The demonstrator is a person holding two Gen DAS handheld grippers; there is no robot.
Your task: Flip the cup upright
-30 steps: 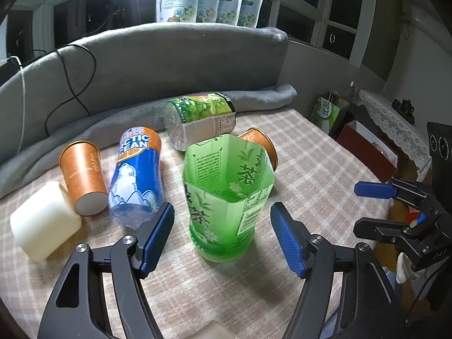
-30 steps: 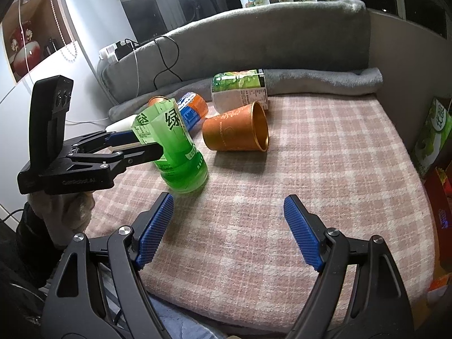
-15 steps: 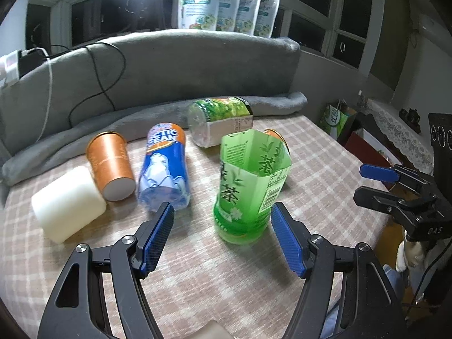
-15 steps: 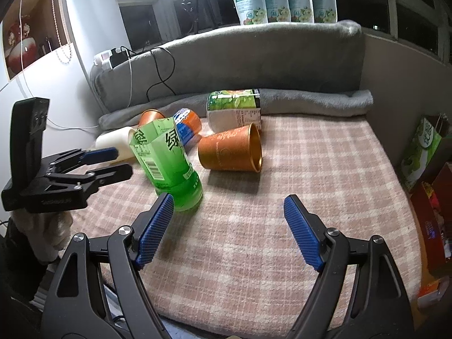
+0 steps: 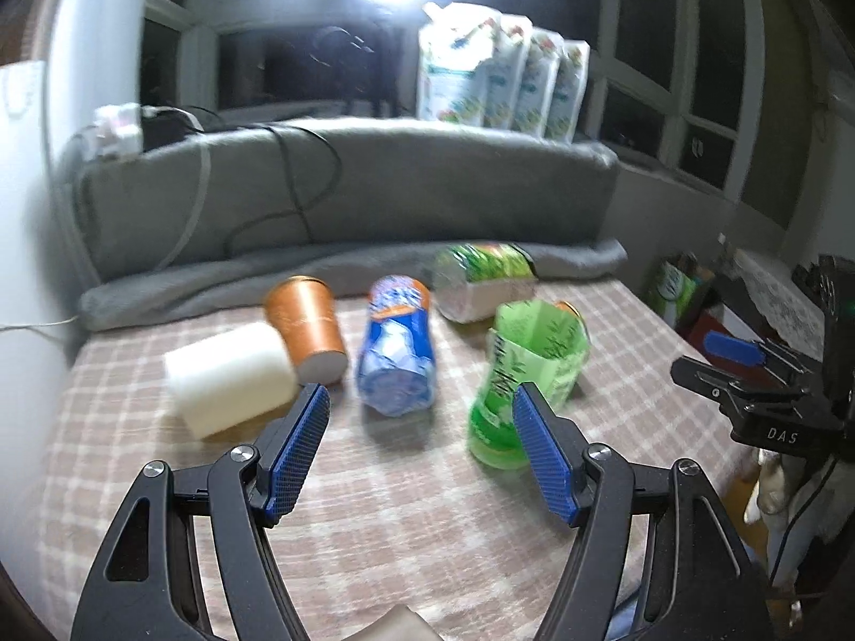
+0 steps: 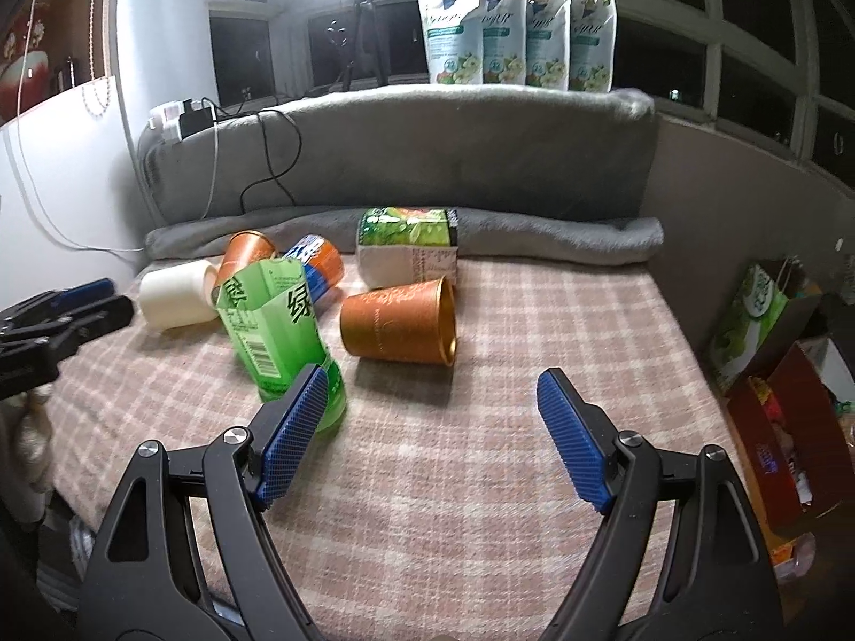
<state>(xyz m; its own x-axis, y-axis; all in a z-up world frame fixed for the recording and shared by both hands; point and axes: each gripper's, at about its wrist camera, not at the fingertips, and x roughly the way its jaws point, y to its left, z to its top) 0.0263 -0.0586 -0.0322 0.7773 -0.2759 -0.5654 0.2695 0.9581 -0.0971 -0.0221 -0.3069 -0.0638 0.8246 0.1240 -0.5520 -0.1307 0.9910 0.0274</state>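
1. Left gripper and right gripper both gape wide, holding nothing.
2. The green cup stands upright but tilted; a right finger hides its base.
3. The left view is blurred.
4. Copper cup lies sideways on the checked cloth.
5. Grey cushion and dark windows stand behind.

Copper cup (gold-lined), pink-checked tablecloth
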